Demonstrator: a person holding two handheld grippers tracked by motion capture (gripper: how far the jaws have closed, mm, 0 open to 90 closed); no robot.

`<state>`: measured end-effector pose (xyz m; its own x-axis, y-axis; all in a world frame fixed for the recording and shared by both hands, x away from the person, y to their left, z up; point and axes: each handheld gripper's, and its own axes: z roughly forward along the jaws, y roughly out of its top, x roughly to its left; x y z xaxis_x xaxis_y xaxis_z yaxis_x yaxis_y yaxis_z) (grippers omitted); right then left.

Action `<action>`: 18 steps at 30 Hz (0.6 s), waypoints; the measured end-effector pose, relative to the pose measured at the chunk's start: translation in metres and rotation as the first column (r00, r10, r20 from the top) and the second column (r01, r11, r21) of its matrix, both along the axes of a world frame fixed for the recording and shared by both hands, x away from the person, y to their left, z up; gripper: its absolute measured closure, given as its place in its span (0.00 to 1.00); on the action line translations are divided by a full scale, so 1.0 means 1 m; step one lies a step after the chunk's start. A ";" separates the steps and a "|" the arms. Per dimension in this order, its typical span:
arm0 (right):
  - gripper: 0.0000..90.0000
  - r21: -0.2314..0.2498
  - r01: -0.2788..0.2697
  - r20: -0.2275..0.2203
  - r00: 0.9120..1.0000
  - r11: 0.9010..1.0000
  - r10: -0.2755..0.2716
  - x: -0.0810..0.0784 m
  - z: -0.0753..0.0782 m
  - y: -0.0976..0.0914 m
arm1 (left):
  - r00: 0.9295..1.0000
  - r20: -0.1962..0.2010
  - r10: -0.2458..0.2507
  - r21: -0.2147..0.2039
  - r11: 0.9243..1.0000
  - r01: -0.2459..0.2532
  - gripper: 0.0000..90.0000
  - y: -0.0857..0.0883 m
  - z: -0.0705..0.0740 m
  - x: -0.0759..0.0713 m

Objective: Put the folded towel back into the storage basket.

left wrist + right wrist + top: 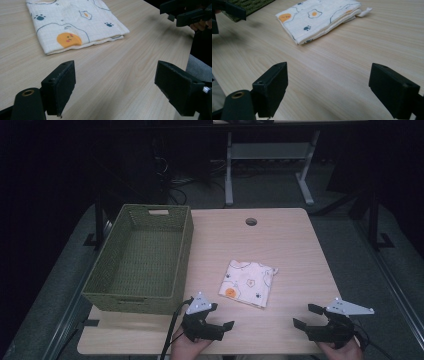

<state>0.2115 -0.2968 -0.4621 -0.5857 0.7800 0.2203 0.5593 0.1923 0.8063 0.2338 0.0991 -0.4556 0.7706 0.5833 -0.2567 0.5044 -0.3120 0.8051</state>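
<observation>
One basket, one folded cloth, two tongs on a wooden surface

Item 1. Green woven basket (137, 262): rectangular, open-topped, with a handle slot cut in its far wall. It stands on the left part of the light wooden surface (290, 250). Its woven floor is bare; contents nil.

Item 2. Folded cloth (248, 283): cream, printed with fried eggs, paw prints and an orange round face. It lies flat near the middle of the surface, just right of the basket and apart from it. The left gripper view shows the cloth (72, 22) ahead of the jaws; the right gripper view shows it (322, 17) ahead and to the left.

Item 3. Left tongs (220, 317): held at the near edge, below the cloth, jaws spread, nothing between them.

Item 4. Right tongs (306, 316): held at the near right edge, well apart from the cloth, jaws spread, nothing between them.

Item 5. Round hole (251, 222) near the far edge of the surface.
</observation>
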 end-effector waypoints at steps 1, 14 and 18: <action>0.18 0.000 0.000 0.000 1.000 1.000 0.000 0.000 0.000 0.000 | 1.000 -0.007 0.001 -0.005 1.000 -0.001 0.19 0.000 0.001 0.001; 0.17 -0.099 -0.074 0.012 0.997 0.992 0.076 0.020 0.014 0.016 | 0.999 0.026 0.018 0.030 0.999 -0.019 0.18 -0.010 0.010 0.005; 0.17 -0.056 -0.117 -0.021 0.993 0.992 0.116 0.032 0.019 0.021 | 0.999 0.041 0.003 0.056 0.998 -0.006 0.18 -0.017 0.015 0.010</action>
